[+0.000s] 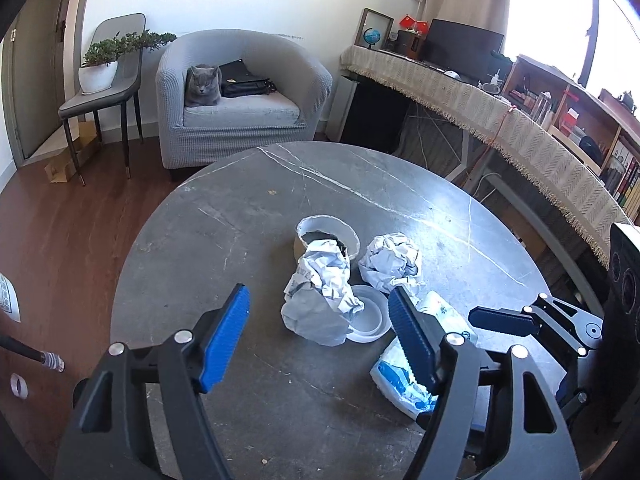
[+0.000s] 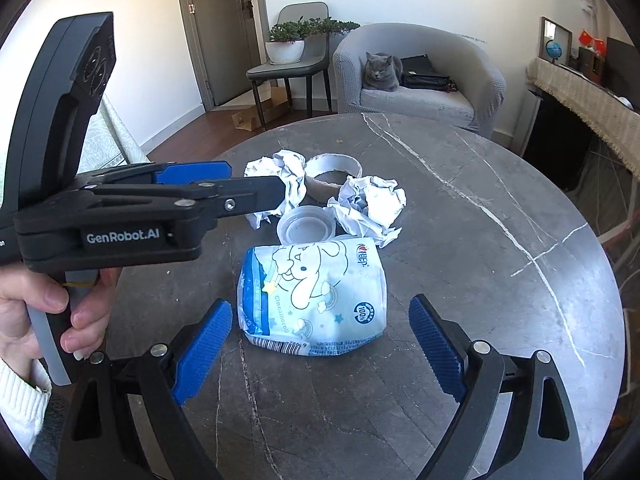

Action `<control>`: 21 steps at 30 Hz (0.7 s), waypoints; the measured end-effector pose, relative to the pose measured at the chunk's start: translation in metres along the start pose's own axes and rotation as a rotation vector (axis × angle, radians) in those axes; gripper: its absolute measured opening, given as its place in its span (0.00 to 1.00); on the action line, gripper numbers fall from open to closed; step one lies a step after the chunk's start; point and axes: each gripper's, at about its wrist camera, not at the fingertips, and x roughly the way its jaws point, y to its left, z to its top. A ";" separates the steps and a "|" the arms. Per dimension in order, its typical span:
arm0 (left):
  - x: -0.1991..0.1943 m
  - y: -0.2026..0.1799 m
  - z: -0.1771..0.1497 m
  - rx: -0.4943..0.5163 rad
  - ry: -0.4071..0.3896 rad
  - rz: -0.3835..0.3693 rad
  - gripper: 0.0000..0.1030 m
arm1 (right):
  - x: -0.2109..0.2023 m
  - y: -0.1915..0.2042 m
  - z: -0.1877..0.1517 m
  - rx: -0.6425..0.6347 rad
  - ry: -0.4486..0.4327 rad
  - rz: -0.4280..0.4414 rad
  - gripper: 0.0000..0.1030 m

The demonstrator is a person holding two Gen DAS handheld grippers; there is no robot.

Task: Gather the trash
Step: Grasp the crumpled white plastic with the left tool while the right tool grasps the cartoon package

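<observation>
Right, near to far:

L gripper (image 1: 320,336): jaws spread wide, nothing between the blue pads, hovering over the round table. In the R wrist view it comes in from the left side (image 2: 256,186), held by a bare hand (image 2: 48,312) w/ a white knit cuff; fingertips reach toward the left paper ball.

R gripper (image 2: 320,344): jaws wide apart, holding nothing, one finger to each side of the wipes pack but not touching it. In the L wrist view only part of it shows at the right edge (image 1: 504,320).

Wipes pack (image 2: 316,296): crumpled pale-blue soft pack w/ cartoon dog print, lying flat on the table, nearest item to the R gripper.

Plastic lid (image 2: 306,230): clear, round, just behind the pack, touching or nearly touching it.

Paper balls: two crumpled white wads, one left (image 2: 286,178), one right (image 2: 370,204), either side of the lid.

Tape roll (image 2: 336,170): wide ring behind the wads, lying flat; left wad leans against it.

Table (image 2: 460,320): dark grey marble, white veins.

Background: grey armchair (image 2: 420,80) w/ grey cat (image 2: 382,72) sitting on the seat beside a black bag (image 2: 424,76); potted plant (image 2: 296,40) on a grey chair to the left of it.
</observation>
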 end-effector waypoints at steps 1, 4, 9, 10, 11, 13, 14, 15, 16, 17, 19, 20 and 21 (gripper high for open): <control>0.002 0.000 0.000 -0.006 0.004 -0.003 0.72 | 0.001 0.000 0.000 -0.001 0.003 -0.004 0.88; 0.007 0.000 0.000 -0.018 0.018 -0.020 0.63 | 0.003 -0.002 0.001 0.012 0.010 -0.005 0.88; 0.011 0.000 0.001 -0.040 0.034 -0.034 0.44 | 0.006 0.001 0.003 0.007 0.019 0.000 0.88; 0.011 0.000 0.001 -0.039 0.035 -0.035 0.44 | 0.006 0.002 0.003 0.004 0.020 0.002 0.88; 0.010 0.001 0.001 -0.039 0.034 -0.039 0.44 | 0.007 0.003 0.004 0.002 0.022 0.003 0.88; 0.007 0.002 0.001 -0.042 0.024 -0.039 0.43 | 0.009 0.004 0.006 -0.001 0.027 0.000 0.88; 0.005 0.003 0.002 -0.047 0.018 -0.039 0.43 | 0.010 0.005 0.006 -0.002 0.029 -0.004 0.88; 0.003 0.004 0.003 -0.049 0.014 -0.041 0.43 | 0.010 0.006 0.007 -0.001 0.031 -0.007 0.88; 0.000 0.004 0.003 -0.049 0.010 -0.042 0.43 | 0.011 0.006 0.008 0.001 0.032 -0.008 0.88; -0.002 0.005 0.004 -0.049 0.004 -0.044 0.43 | 0.012 0.007 0.009 0.003 0.034 -0.009 0.88; -0.009 0.007 0.004 -0.046 -0.007 -0.047 0.43 | 0.013 0.009 0.010 0.002 0.038 -0.016 0.88; -0.012 0.007 0.004 -0.044 -0.010 -0.046 0.43 | 0.015 0.010 0.011 0.001 0.042 -0.024 0.88; -0.015 0.008 0.003 -0.041 -0.015 -0.045 0.43 | 0.016 0.010 0.011 0.003 0.045 -0.031 0.88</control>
